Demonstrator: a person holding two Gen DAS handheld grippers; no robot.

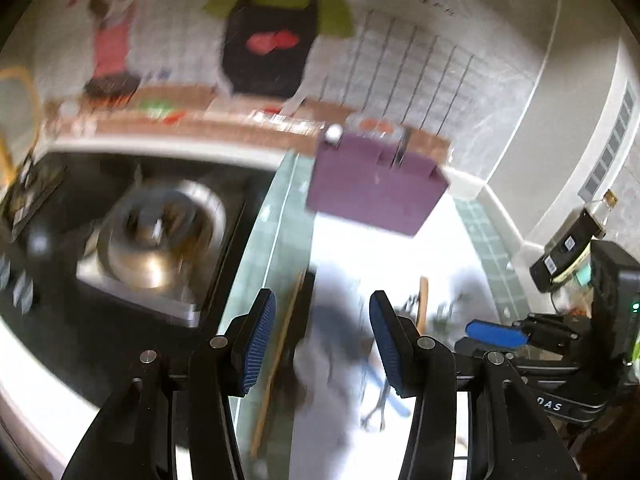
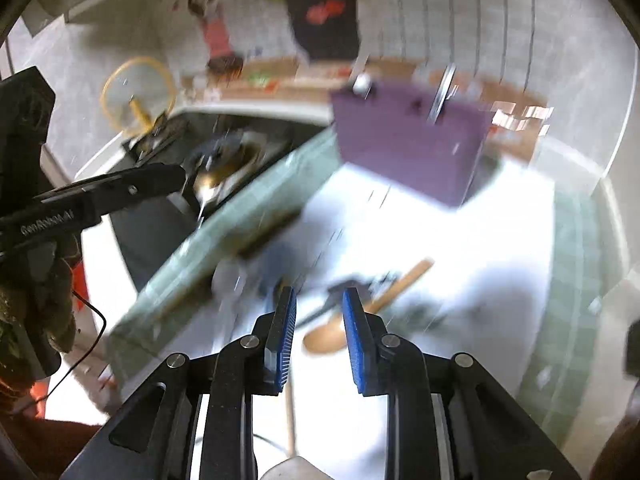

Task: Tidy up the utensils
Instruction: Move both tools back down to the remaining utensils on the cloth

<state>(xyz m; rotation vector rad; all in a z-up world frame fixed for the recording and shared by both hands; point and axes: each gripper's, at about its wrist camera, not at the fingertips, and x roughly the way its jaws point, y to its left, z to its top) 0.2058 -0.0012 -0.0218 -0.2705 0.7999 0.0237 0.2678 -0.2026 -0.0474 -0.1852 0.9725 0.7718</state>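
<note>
The right gripper, jaws apart and empty, hangs over the light wooden spoon, seemingly not touching; the left gripper gapes wide beside it.

Utensil holder behind wooden spoon

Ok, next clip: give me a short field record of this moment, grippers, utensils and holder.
left gripper: open, nothing between fingers
right gripper: open, nothing gripped
purple holder: at back of white surface, one metal utensil standing in it
wooden spoon: lying on white surface, beyond right fingers
image quality: heavy motion blur
</note>
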